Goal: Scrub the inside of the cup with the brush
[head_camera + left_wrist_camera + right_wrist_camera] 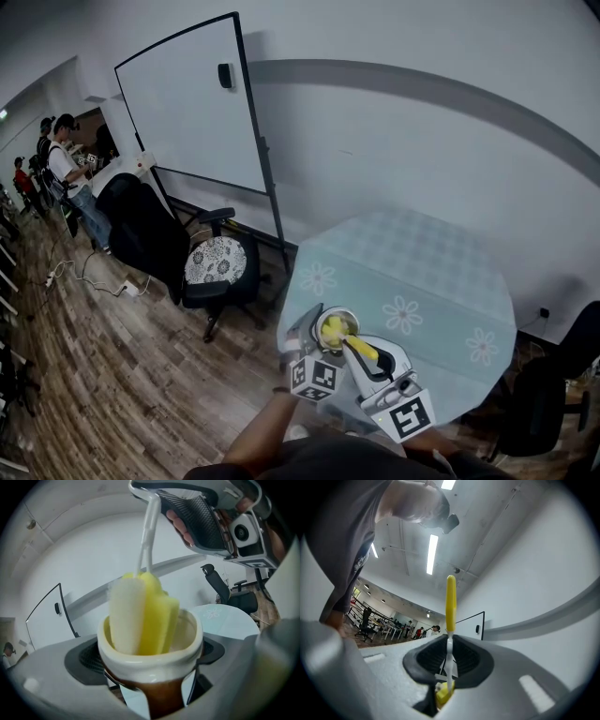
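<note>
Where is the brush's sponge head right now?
The sponge head sits in the cup, which is held by the left gripper. In the head view both are low at centre, over the table's near edge.

No readable text, brand or number anywhere. The left marker cube [314,377] on the left gripper [325,330] and the right marker cube [410,415] on the right gripper [361,352] carry only black-and-white square patterns, no letters. The whiteboard [192,103] is bare. The shirt print [358,563] in the right gripper view is too blurred to read.
</note>
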The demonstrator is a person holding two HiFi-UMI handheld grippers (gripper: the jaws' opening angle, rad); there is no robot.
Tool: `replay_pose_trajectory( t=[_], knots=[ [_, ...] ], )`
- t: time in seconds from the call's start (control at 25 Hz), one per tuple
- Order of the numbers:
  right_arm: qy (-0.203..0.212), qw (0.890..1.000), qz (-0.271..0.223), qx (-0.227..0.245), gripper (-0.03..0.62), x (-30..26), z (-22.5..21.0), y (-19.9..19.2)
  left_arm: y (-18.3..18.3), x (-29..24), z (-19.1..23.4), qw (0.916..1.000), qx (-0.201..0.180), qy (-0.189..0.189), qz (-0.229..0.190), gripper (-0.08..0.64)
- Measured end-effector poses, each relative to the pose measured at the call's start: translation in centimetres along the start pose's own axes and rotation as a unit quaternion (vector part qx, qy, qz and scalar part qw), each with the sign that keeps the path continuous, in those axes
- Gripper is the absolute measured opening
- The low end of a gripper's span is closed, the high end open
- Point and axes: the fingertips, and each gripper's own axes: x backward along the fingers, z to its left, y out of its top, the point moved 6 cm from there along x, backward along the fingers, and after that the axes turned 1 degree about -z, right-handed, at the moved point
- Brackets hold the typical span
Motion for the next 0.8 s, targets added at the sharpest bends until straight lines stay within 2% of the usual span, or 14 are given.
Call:
replay_pose_trajectory(
  t=[0.52,0.8],
  knots=[
    [-0.019,1.000,0.010,0.010,0.038,0.4,-1.8,-0.5,-0.3,-0.8,0.5,1.0000,0.007,0.000,0.005,0.560],
    [-0.023,0.999,-0.023,-0.018,0.038,1.1,-3.0,1.0,-1.4,-1.7,0.5,0.9990,0.041,0.001,0.015,0.560]
  ],
)
